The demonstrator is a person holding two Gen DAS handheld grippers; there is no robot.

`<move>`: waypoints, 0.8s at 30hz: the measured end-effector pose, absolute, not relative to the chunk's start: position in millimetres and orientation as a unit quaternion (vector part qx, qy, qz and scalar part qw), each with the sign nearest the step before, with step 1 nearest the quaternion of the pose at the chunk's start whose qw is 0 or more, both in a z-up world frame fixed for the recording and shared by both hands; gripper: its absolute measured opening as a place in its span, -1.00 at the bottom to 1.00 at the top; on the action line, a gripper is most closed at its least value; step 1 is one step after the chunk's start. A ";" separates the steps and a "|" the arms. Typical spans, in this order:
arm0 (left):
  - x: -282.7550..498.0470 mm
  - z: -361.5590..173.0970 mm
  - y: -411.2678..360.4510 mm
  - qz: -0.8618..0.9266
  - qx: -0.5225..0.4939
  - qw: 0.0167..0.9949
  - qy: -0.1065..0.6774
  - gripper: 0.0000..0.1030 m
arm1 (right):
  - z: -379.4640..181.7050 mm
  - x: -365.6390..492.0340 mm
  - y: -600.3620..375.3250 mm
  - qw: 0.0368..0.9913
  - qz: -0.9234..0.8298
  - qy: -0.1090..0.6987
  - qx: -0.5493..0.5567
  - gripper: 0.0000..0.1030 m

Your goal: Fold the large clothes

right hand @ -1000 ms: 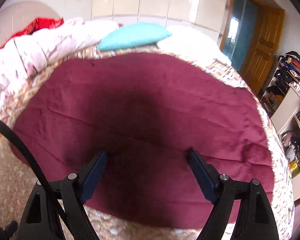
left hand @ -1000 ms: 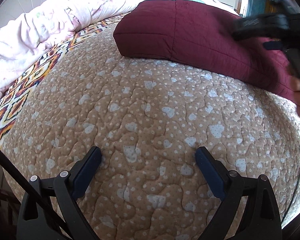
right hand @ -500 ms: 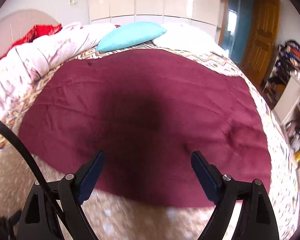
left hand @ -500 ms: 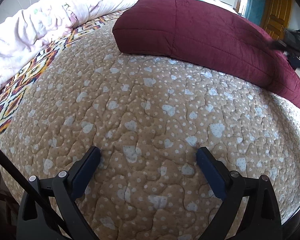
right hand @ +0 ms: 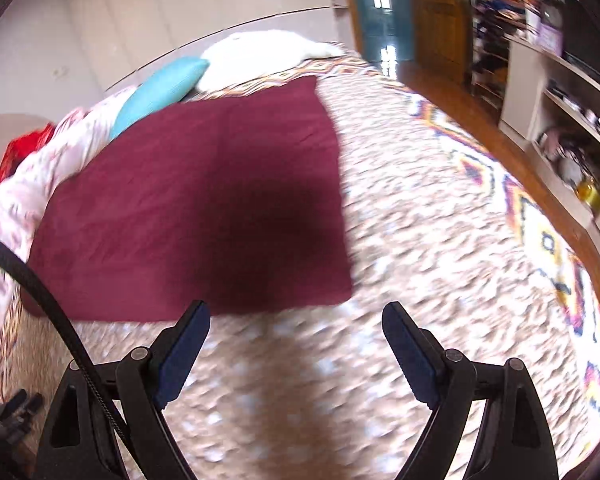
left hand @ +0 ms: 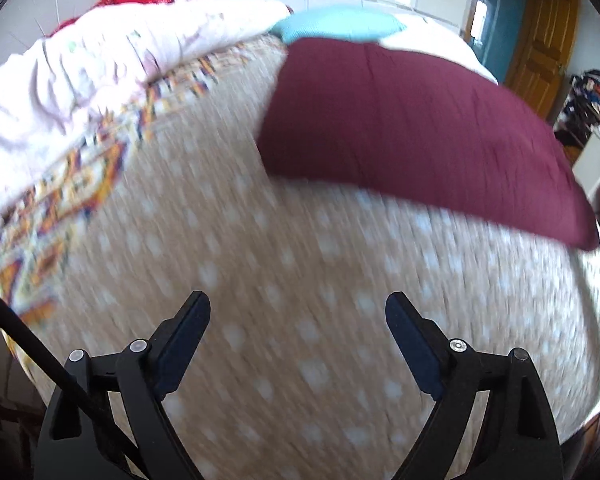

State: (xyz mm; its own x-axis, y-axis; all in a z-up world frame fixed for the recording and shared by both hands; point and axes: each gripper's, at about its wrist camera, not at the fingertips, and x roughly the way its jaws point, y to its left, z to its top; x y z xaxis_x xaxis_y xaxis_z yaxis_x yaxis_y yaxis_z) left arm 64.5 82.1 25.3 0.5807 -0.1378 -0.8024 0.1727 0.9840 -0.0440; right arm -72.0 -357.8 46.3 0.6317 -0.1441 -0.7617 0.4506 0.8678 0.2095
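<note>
Maroon quilt lies folded flat on the bed, ahead and left of our right claw, and ahead and right of our left claw. Right claw is wide with nothing in it; the left has just narrowed a little, still wide and empty. Risks as we judge them: both views are smeared, so a grab now could miss the quilt's edge or pinch only the top layer and drag the fold open; we could also catch the bedspread underneath. Soft quilted surface, dotted tan with a patterned border. Beyond the quilt: teal pillow, pink duvet, wooden door, cluttered shelves to the right.
</note>
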 end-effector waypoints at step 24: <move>333.2 -4.2 60.3 -0.280 -0.096 0.810 0.506 0.86 | -18.1 63.0 -464.0 0.831 0.021 0.382 0.405 0.98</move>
State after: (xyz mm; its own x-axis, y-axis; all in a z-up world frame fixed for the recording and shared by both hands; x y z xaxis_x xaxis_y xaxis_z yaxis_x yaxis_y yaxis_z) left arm 333.2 60.3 -4.2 0.3303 -0.5511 -0.7663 0.3571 0.8245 -0.4390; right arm 63.0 -464.0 -18.1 0.7074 0.3446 -0.6171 0.2735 0.6717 0.6885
